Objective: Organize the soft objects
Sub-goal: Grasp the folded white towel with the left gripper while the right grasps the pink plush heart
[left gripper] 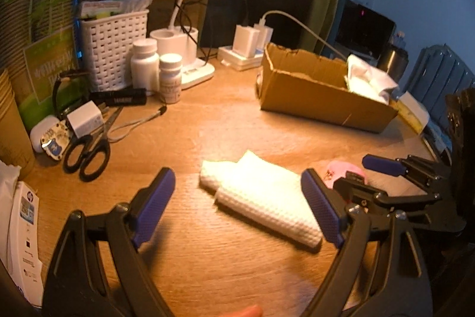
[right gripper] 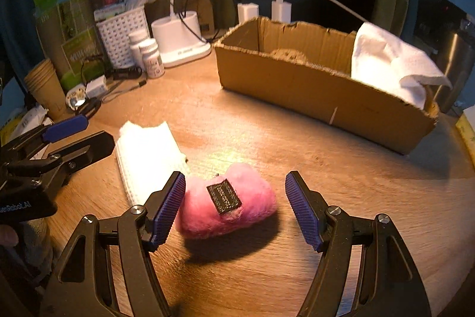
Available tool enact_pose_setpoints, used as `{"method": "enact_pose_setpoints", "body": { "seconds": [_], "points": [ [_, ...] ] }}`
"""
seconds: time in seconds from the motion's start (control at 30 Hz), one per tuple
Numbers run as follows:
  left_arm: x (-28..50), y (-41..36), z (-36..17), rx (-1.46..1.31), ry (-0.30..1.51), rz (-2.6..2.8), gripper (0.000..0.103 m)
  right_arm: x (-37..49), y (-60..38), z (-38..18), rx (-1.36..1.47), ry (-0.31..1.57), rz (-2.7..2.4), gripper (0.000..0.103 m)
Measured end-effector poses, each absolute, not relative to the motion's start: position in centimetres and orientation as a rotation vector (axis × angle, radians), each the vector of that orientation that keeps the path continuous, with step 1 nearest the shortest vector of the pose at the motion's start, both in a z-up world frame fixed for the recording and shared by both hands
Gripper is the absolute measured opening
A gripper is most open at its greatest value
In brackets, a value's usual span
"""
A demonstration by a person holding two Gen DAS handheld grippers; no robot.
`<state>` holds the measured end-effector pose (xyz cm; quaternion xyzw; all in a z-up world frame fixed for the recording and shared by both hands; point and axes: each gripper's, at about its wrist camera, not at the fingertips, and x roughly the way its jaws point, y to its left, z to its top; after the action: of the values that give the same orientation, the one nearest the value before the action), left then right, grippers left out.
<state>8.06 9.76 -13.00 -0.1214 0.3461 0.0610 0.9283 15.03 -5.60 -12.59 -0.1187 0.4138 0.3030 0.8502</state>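
Observation:
A folded white waffle cloth [left gripper: 261, 198] lies on the wooden table, between the fingers of my open left gripper [left gripper: 237, 207]; it also shows in the right wrist view [right gripper: 148, 156]. A pink fluffy toy [right gripper: 228, 201] with a black label lies between the fingers of my open right gripper [right gripper: 234, 207], touching the left pad. The toy shows partly hidden in the left wrist view [left gripper: 341, 171]. A cardboard box [right gripper: 311, 91] stands behind, with a white towel [right gripper: 392, 64] draped at its right end.
At the left stand a white basket [left gripper: 114, 49], pill bottles [left gripper: 145, 64], scissors [left gripper: 89, 153], a torch [left gripper: 121, 98], paper cups [right gripper: 44, 85] and a lamp base [right gripper: 181, 40]. Chargers [left gripper: 249, 40] and cables sit behind the box.

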Motion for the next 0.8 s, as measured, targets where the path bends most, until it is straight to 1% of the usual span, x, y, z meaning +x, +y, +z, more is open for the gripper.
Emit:
{"method": "enact_pose_setpoints", "body": {
  "seconds": [0.13, 0.27, 0.37, 0.53, 0.57, 0.6, 0.67, 0.7, 0.77, 0.8],
  "points": [
    [9.1, 9.0, -13.8, -0.225, 0.763, 0.117, 0.088, 15.0, -5.7, -13.3, -0.25, 0.899, 0.663, 0.072],
    [10.0, 8.2, -14.4, -0.189, 0.814, 0.126, 0.088, 14.9, -5.9, -13.7, -0.238, 0.916, 0.698, 0.059],
    [10.9, 7.5, -15.1, -0.146, 0.876, 0.145, 0.088, 14.9, -6.4, -13.6, -0.205, 0.92, 0.733, 0.043],
    [11.6, 6.2, -15.5, -0.082, 0.911, 0.14, 0.085, 14.9, -7.5, -13.2, -0.178, 0.905, 0.741, 0.039],
    [11.7, 5.8, -15.5, -0.064, 0.913, 0.134, 0.078, 15.0, -7.9, -13.0, -0.167, 0.899, 0.74, 0.039],
    [11.7, 5.5, -15.5, -0.059, 0.91, 0.125, 0.075, 15.0, -8.2, -12.9, -0.16, 0.895, 0.739, 0.039],
    [11.8, 4.9, -15.4, -0.045, 0.904, 0.117, 0.064, 15.2, -8.7, -12.5, -0.146, 0.885, 0.735, 0.039],
    [11.8, 4.7, -15.3, -0.04, 0.902, 0.112, 0.062, 15.2, -8.9, -12.4, -0.144, 0.882, 0.732, 0.039],
    [11.8, 4.1, -15.3, -0.022, 0.896, 0.096, 0.05, 15.3, -9.6, -12.2, -0.137, 0.872, 0.724, 0.039],
    [11.8, 3.9, -15.3, -0.017, 0.894, 0.087, 0.046, 15.3, -9.8, -12.1, -0.135, 0.868, 0.72, 0.039]
  ]
}}
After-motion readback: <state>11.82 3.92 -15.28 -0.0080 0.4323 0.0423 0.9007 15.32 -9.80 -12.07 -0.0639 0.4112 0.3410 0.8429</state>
